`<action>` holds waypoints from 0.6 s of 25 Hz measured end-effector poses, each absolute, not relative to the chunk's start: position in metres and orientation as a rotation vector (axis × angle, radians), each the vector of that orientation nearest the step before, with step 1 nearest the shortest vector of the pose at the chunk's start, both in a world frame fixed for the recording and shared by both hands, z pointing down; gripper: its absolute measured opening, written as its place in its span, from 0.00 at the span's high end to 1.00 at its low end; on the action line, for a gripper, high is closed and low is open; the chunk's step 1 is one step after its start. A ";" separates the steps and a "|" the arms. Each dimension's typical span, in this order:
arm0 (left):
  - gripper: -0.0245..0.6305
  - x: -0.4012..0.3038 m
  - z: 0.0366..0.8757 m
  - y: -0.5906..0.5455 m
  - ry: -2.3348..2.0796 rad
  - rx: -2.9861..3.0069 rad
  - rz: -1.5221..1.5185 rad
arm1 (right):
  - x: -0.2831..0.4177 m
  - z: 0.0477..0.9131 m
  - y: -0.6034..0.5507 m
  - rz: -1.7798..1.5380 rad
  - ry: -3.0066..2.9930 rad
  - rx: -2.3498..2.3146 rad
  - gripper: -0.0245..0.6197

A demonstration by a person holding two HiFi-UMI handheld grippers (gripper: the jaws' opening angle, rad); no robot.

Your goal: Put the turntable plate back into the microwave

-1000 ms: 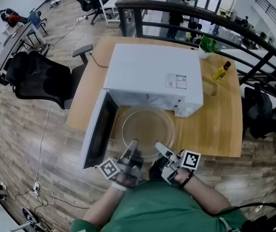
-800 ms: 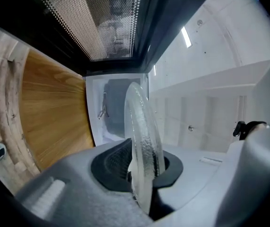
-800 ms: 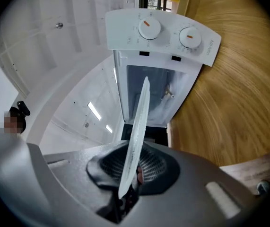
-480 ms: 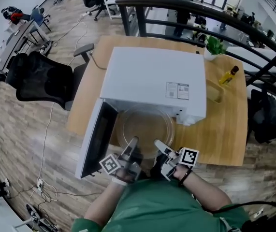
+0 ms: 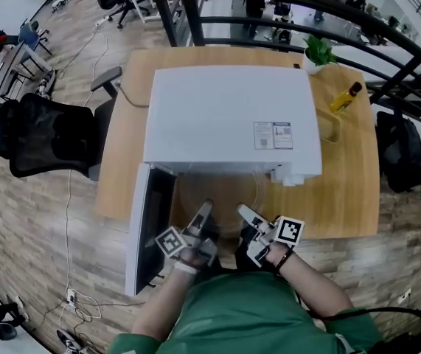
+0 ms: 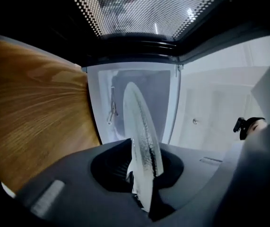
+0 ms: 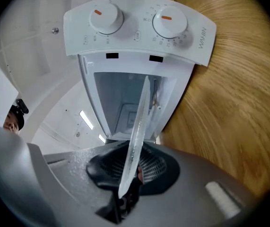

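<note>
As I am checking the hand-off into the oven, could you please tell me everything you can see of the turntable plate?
The turntable plate is a round disc of clear glass, seen edge-on in both gripper views. It is held about level at its near edge, the left gripper and right gripper each with jaws shut on the rim. Its far part is hidden under the top of the open microwave.

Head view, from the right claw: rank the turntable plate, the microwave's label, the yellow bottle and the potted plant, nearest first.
1. turntable plate, clamped in the right claw.
2. label, on top of the microwave.
3. yellow bottle, right side of the table.
4. potted plant, at the far edge.
</note>
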State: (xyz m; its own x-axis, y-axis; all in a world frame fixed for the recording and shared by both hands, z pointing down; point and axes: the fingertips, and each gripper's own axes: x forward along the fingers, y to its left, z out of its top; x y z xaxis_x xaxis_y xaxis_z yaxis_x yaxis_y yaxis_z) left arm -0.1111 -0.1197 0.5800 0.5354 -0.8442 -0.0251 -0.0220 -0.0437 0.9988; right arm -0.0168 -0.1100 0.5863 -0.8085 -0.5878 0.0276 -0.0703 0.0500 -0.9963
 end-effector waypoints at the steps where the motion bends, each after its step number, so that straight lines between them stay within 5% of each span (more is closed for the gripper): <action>1: 0.89 -0.112 0.583 -0.124 -0.779 1.473 -0.783 | -0.018 0.589 -0.114 -1.797 1.949 -0.670 0.88; 15: 0.89 -0.117 0.625 -0.156 -0.737 1.467 -0.758 | -0.026 0.633 -0.141 -1.749 1.971 -0.736 0.88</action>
State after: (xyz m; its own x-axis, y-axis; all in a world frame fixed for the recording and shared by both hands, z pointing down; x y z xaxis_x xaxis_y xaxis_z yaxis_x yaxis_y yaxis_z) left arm -0.1170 -0.1563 0.6249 0.5780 -0.8157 -0.0242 -0.0010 -0.0304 0.9995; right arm -0.0263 -0.1409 0.6333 -0.7798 -0.6244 0.0457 -0.1198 0.0772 -0.9898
